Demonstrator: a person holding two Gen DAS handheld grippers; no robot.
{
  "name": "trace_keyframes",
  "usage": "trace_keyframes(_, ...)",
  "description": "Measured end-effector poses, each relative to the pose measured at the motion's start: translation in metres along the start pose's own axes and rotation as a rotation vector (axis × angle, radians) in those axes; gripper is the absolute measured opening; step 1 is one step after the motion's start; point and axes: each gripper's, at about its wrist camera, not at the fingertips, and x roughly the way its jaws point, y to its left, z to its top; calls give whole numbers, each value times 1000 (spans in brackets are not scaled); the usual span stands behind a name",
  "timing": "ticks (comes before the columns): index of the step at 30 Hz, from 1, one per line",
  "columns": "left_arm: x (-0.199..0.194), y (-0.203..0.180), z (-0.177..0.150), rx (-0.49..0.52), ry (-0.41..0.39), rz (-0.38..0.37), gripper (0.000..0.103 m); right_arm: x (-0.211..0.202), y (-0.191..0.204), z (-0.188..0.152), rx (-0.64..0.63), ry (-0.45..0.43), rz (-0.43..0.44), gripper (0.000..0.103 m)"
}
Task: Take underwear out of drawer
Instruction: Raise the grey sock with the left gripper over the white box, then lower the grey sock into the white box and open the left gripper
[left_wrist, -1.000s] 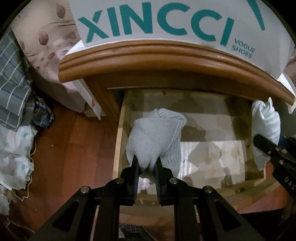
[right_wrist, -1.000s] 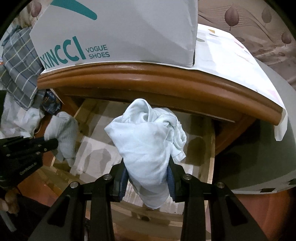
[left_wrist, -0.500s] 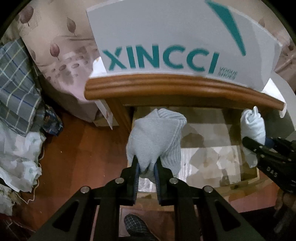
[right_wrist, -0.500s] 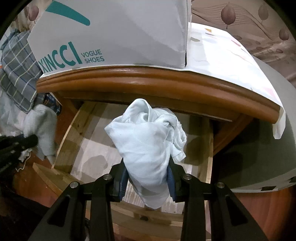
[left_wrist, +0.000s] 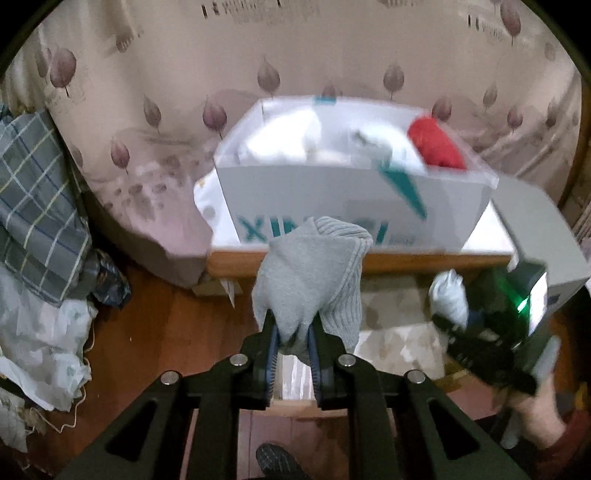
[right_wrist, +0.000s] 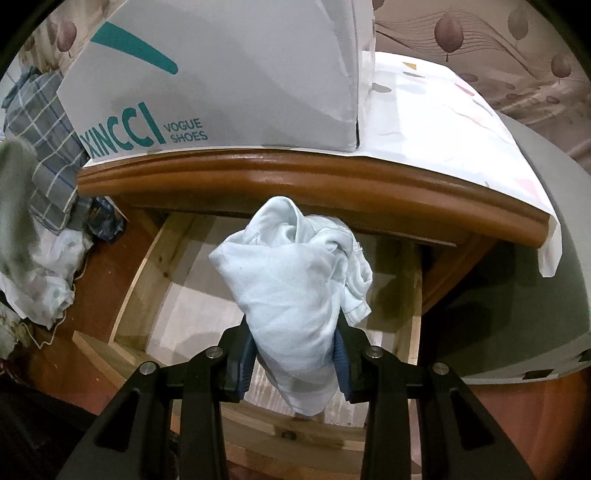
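Left wrist view: the left gripper (left_wrist: 291, 341) has its two blue-padded fingers pinched tight on a grey ribbed piece of underwear (left_wrist: 310, 280), which bunches upward from the pads and hangs in the air in front of the white shoe box (left_wrist: 351, 192). That box stands open on the wooden nightstand top (left_wrist: 406, 258) and holds white cloth and a red item (left_wrist: 436, 142); its front is blurred. Below the top's front edge the pulled-out drawer (left_wrist: 399, 332) shows a pale patterned liner. On the right of this view the right gripper (left_wrist: 458, 325) appears, blurred, with a pale bundle at its tip and a hand (left_wrist: 535, 417) behind it.

Right wrist view: the right gripper (right_wrist: 295, 354) clamps a pale blue piece of underwear (right_wrist: 291, 291), its fingers held somewhat apart by the thick wad of cloth. The bundle stands up from the pads and is held above the open drawer (right_wrist: 140, 291), whose visible liner is bare. The drawer's light wooden side walls and front rail frame the space beneath the cloth, and the rounded brown edge of the nightstand top (right_wrist: 295, 184) overhangs its back. The shoe box (right_wrist: 229, 81) sits on that top just behind the edge, on a white sheet (right_wrist: 443, 122). Both grippers point steeply downward. To the left lie a plaid cloth (right_wrist: 44, 122) and crumpled white fabric (right_wrist: 48, 291) on the wooden floor (right_wrist: 107, 266).
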Motion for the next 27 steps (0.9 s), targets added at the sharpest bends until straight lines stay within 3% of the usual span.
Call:
trace_keyframes(6, -40, 22, 55, -26, -97, -13, 15, -5, -1, 0, 13, -11, 3, 33)
trace_keyframes(11, -50, 27, 95, -21, -153, -6, 15, -5, -2, 2, 21, -15, 1, 33)
trace_keyframes(19, -18, 12, 134, 12, -130, -24, 15, -6, -2, 1, 26, -16, 5, 33)
trace_keyframes(27, 19, 9, 160, 52, -131, 21, 15, -8, -2, 4, 25, -17, -1, 33)
